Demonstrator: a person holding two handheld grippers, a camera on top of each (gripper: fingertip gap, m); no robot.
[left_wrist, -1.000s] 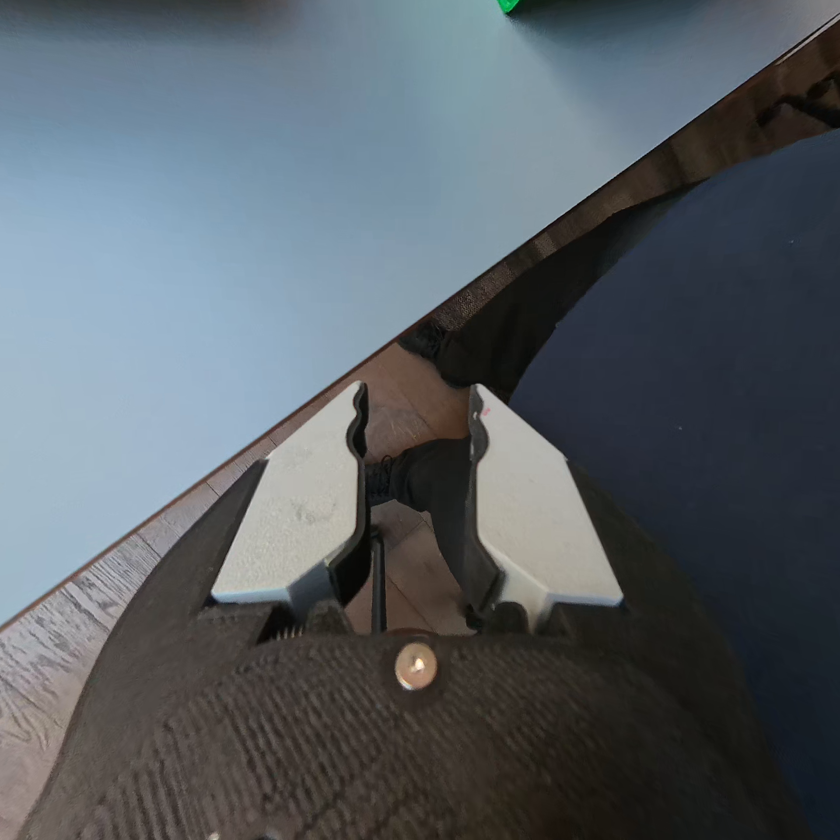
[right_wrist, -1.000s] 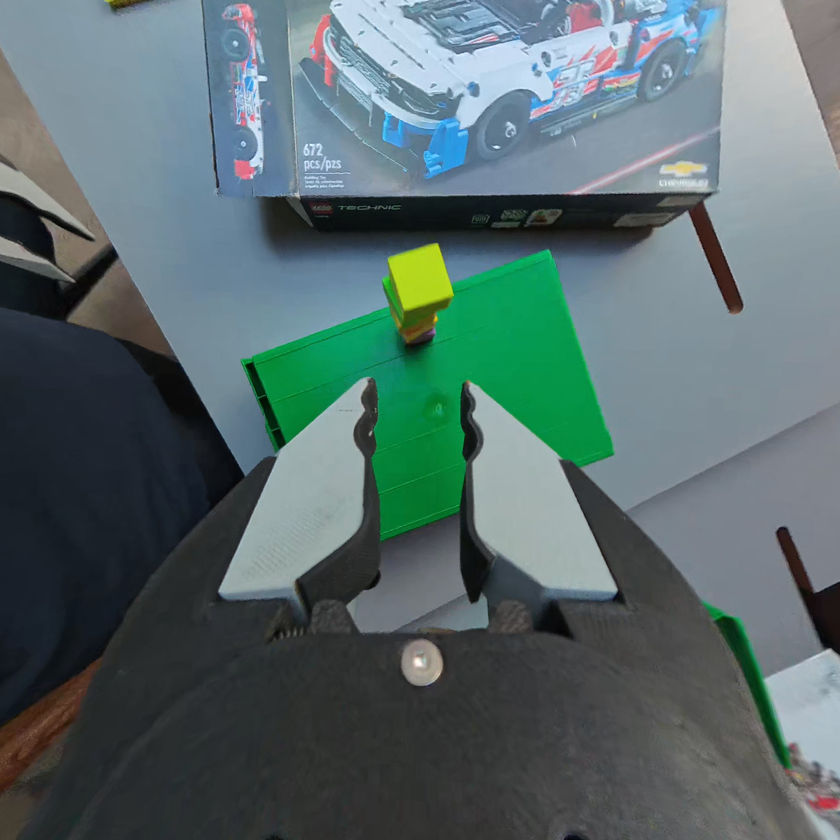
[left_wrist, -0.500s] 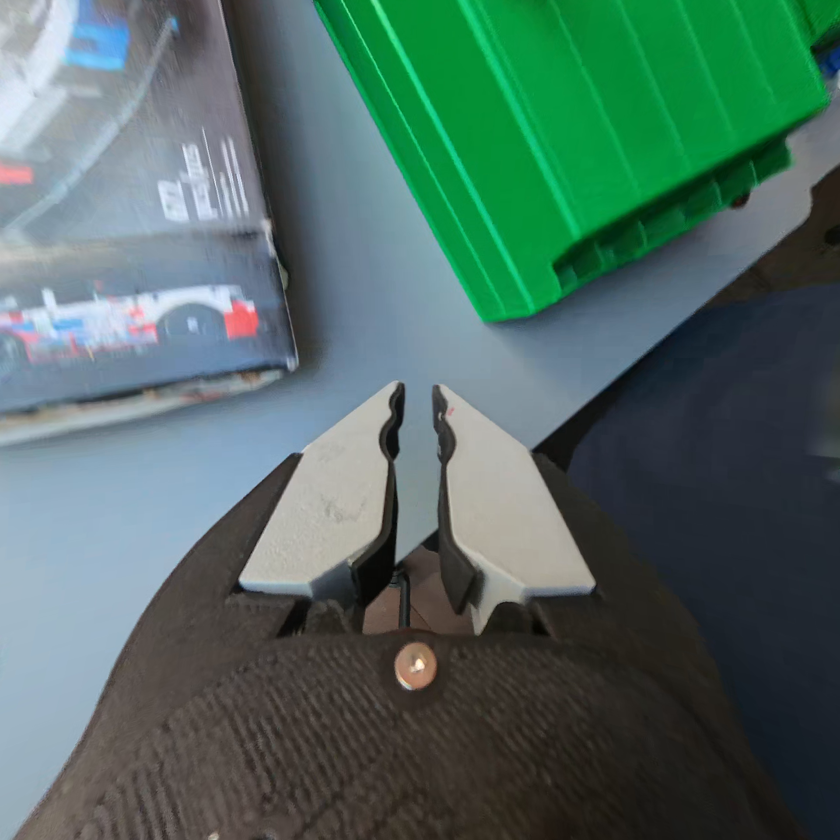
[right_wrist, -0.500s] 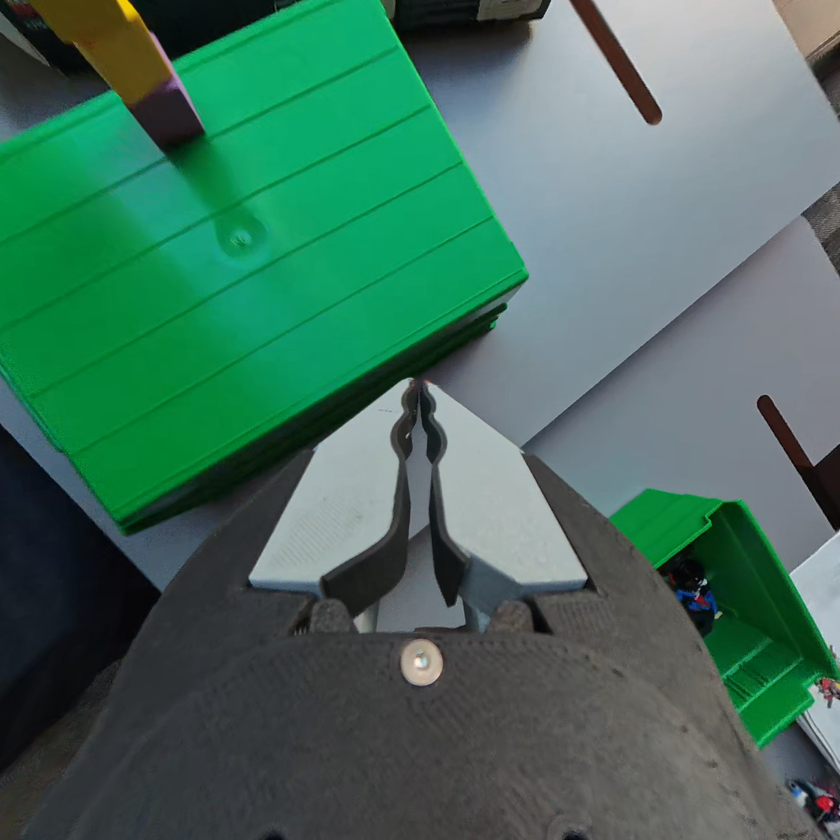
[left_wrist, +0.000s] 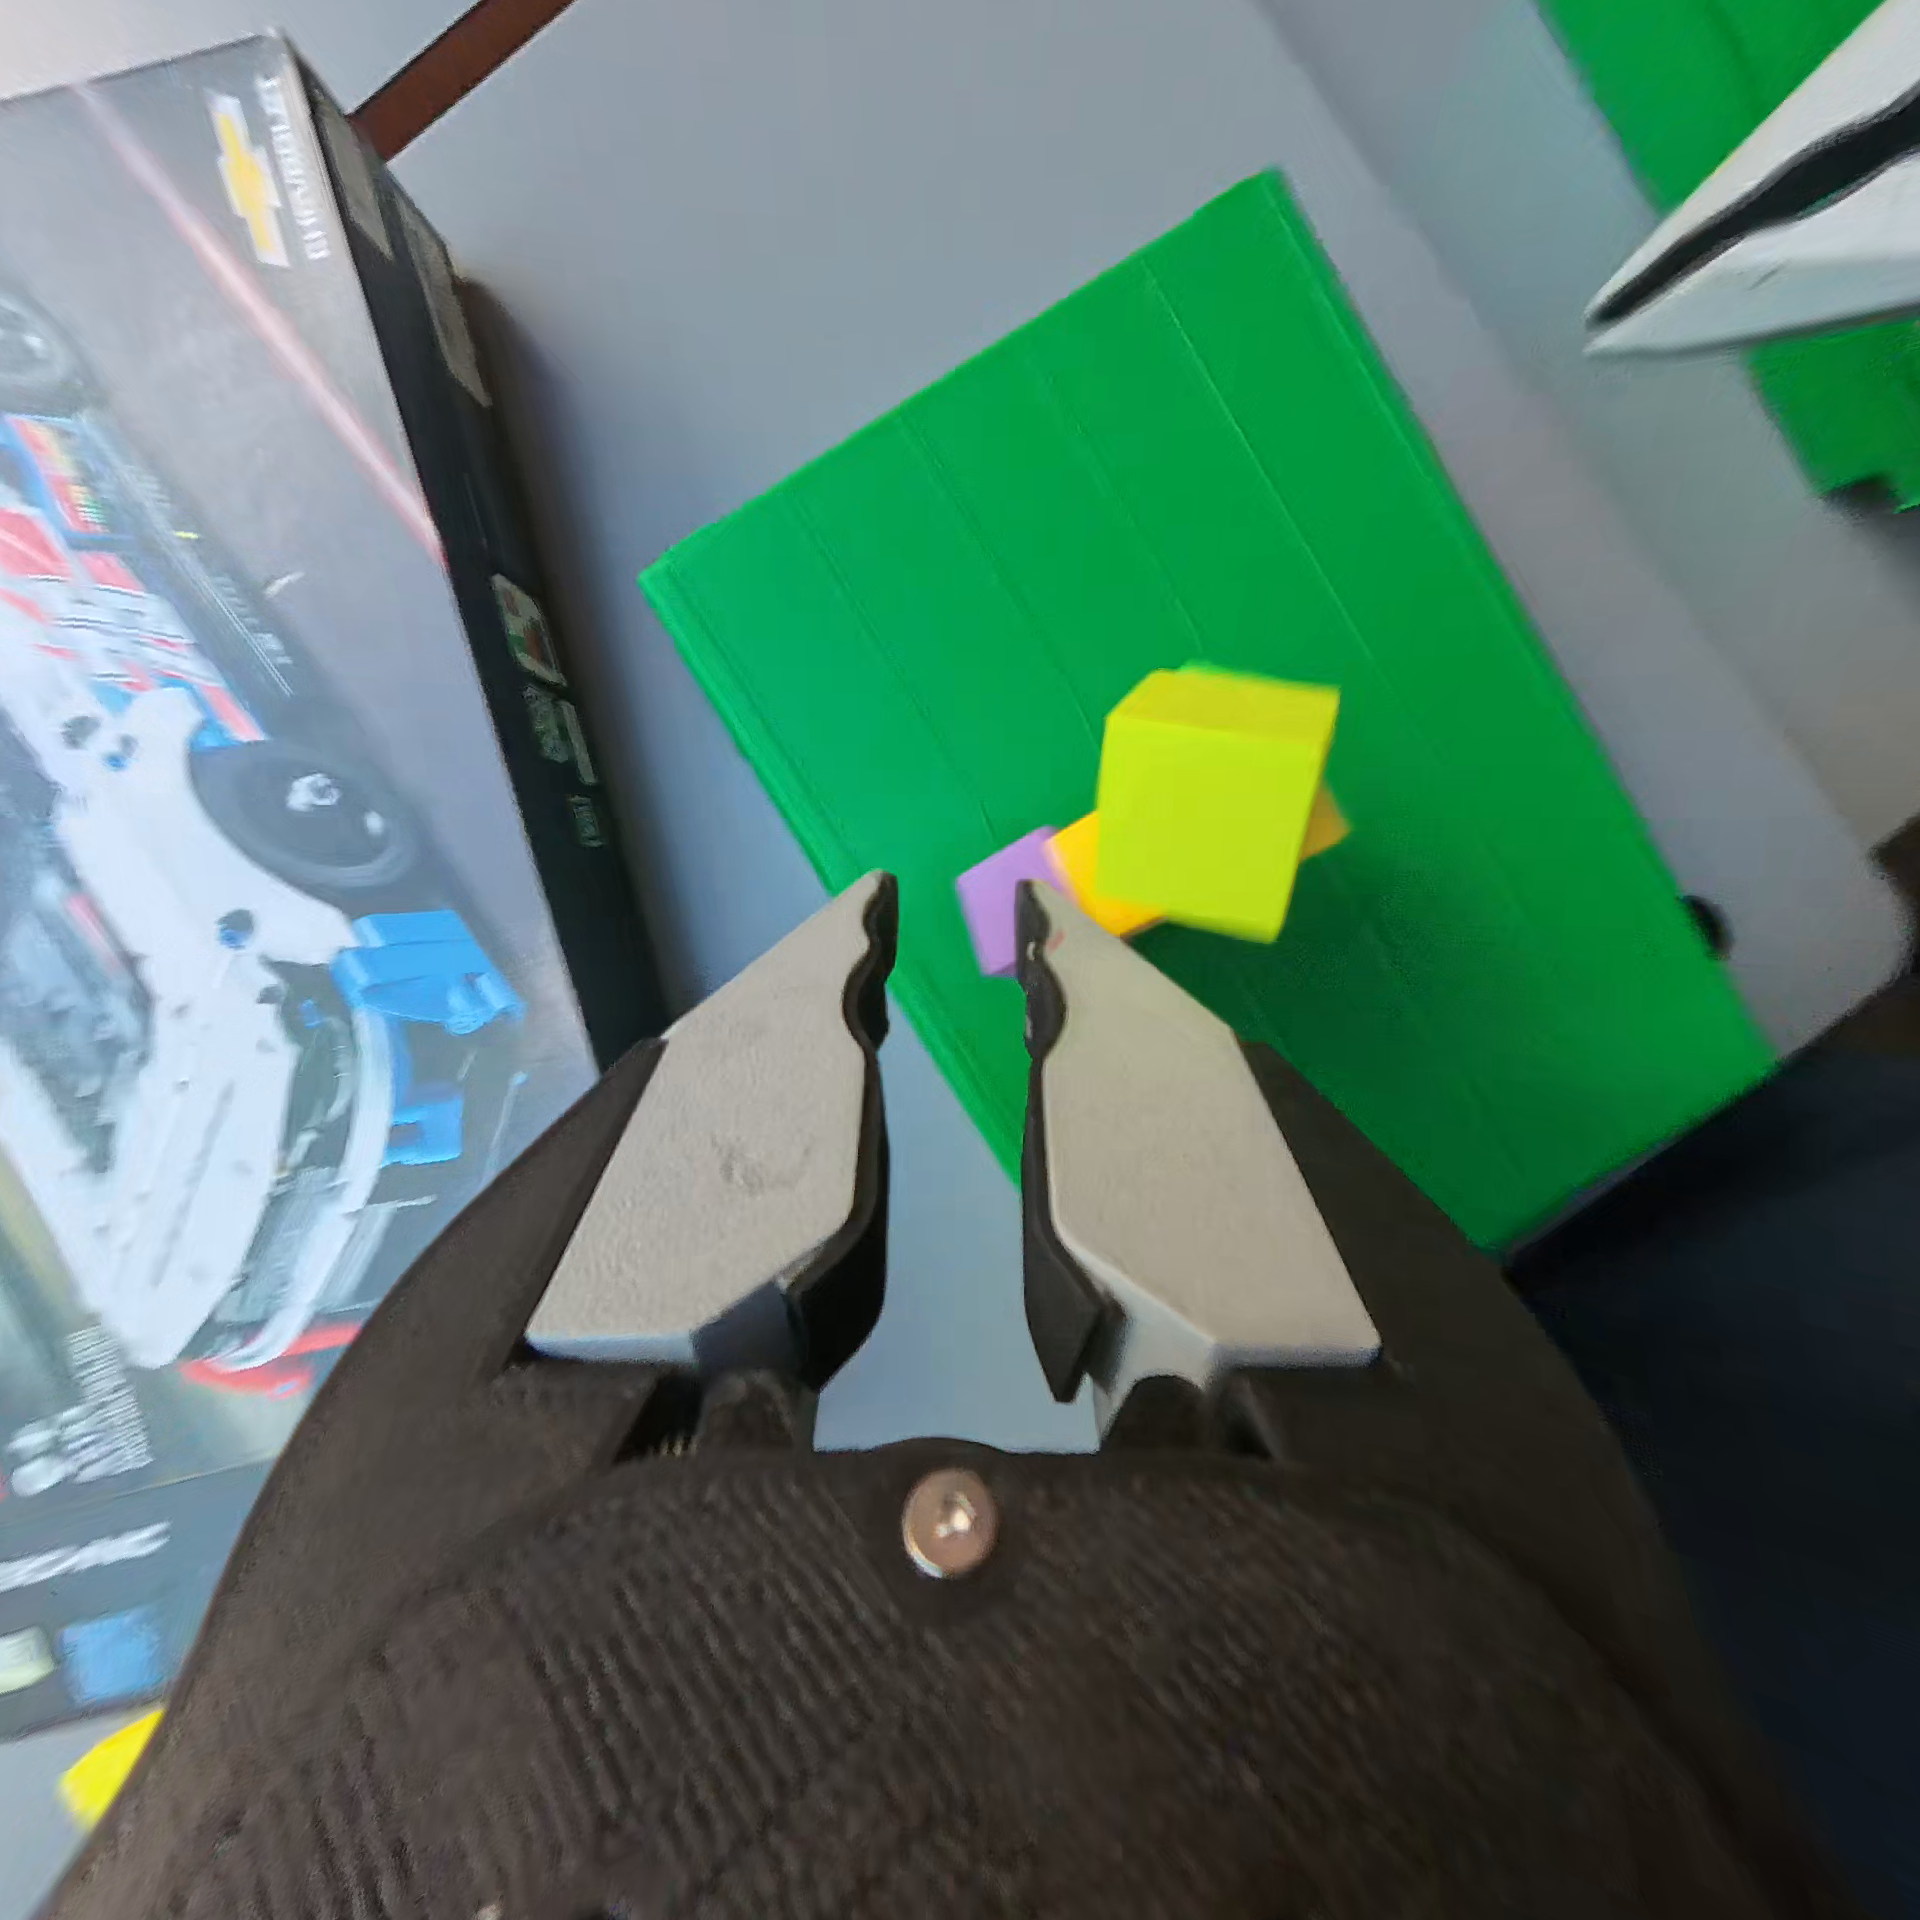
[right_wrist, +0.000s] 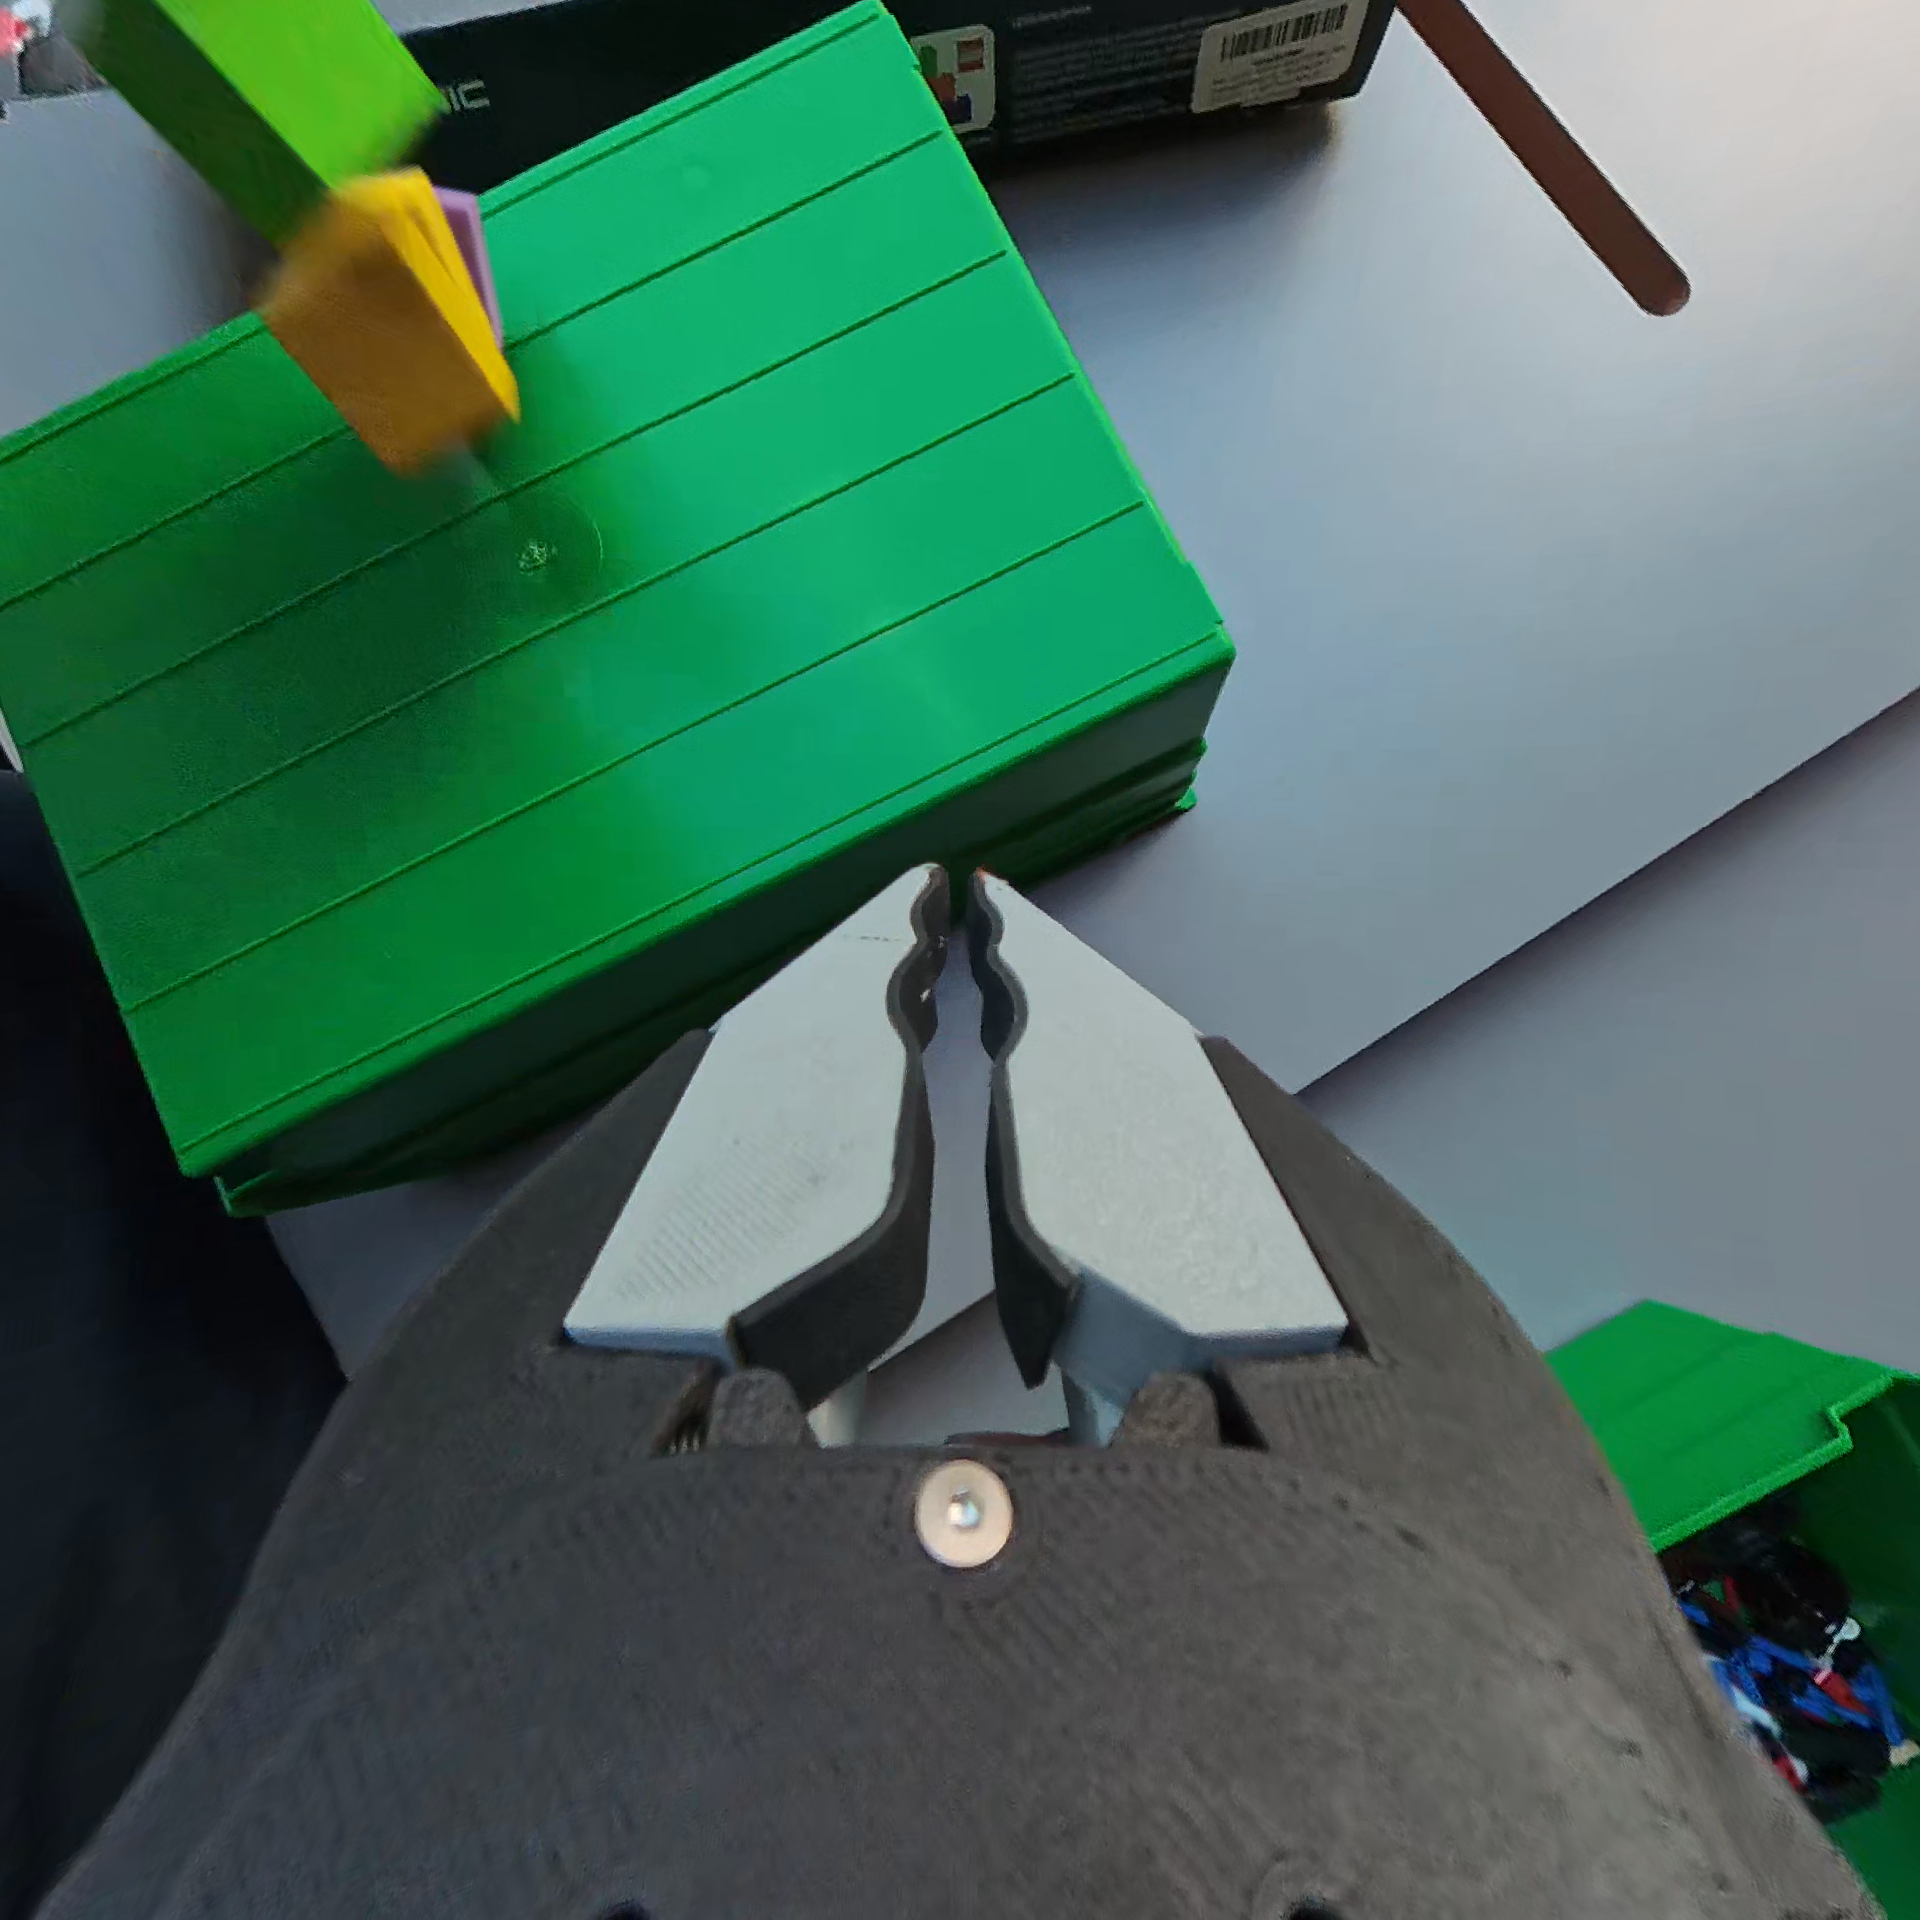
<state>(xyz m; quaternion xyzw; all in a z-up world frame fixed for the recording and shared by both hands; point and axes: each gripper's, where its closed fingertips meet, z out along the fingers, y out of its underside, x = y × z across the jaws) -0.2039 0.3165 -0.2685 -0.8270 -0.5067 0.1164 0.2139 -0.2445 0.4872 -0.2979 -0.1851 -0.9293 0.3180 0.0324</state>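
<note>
Left gripper (left_wrist: 956, 904): we see the jaws apart with nothing between the pads. It hovers over the near-left edge of the upturned green bin (left_wrist: 1143, 582) on the grey desk (left_wrist: 831, 260). Nearest thing is the block stack (left_wrist: 1164, 821) standing on that bin: purple block (left_wrist: 992, 904) at the bottom, just beyond the right fingertip (left_wrist: 1039, 935), then an orange block (left_wrist: 1091, 873), with a yellow-green cube (left_wrist: 1205, 810) on top. We can't tell if the fingertip touches the purple block.

A toy car kit box (left_wrist: 208, 727) lies left of the bin.

Right gripper (right_wrist: 958, 894): jaws together, only a sliver between the tips, nothing held. The tips sit at the bin's near right corner; contact unclear. A second green bin (right_wrist: 1714, 1392) with small dark parts sits at lower right.
</note>
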